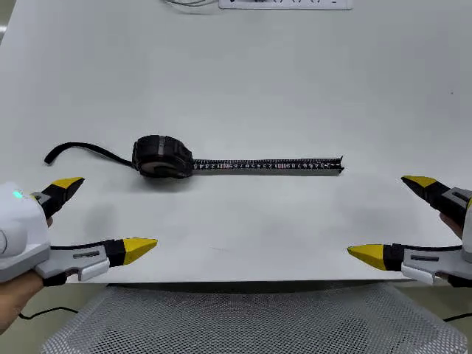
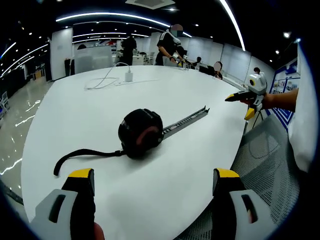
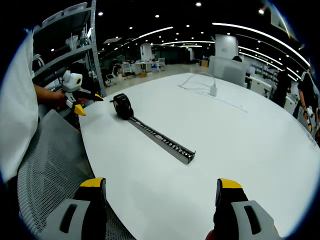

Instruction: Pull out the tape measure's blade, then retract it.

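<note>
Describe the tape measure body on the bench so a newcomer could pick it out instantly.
On the wide white tabletop, left of centre in the head view, lies one dark line of parts. The rounded black tape measure case is its chunky middle lump, between the thin black wrist strap curling off one side and the flat, numbered dark blade extended on the other.
</note>
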The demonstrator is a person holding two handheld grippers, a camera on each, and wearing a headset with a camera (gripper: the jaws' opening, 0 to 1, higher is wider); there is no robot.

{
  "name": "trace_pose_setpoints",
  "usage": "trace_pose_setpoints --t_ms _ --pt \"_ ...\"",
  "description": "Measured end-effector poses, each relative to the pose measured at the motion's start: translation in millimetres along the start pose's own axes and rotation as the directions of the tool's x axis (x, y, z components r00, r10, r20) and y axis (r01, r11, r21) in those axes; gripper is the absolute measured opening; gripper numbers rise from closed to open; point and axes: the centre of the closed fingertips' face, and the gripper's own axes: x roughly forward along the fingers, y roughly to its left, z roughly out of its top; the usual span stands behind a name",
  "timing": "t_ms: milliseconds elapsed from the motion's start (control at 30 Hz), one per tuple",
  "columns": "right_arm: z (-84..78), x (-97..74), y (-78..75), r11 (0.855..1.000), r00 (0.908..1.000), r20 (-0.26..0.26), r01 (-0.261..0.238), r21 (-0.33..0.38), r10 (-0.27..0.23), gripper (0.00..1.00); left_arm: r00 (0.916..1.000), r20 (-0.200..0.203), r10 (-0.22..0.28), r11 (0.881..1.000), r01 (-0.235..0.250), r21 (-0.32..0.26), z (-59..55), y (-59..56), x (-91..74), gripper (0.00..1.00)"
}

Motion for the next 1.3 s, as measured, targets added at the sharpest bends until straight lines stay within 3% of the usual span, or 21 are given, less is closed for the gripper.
trace_pose_setpoints --t_ms 433,1300 --pt "2.8 2.9 -5.6 1.0 1.0 -0.004 -0.003 -0.011 0.003 0.89 0.9998 0.013 -0.015 1.0 0.015 -0.007 13.3 -7.6 21.6 0.96" --pt "6.9 10.4 -9.8 1.0 0.9999 -0.006 -0.01 -0.024 0.01 0.88 0.9995 -0.007 -0.03 1.0 0.03 -0.01 24.1 -7.4 51.6 0.93"
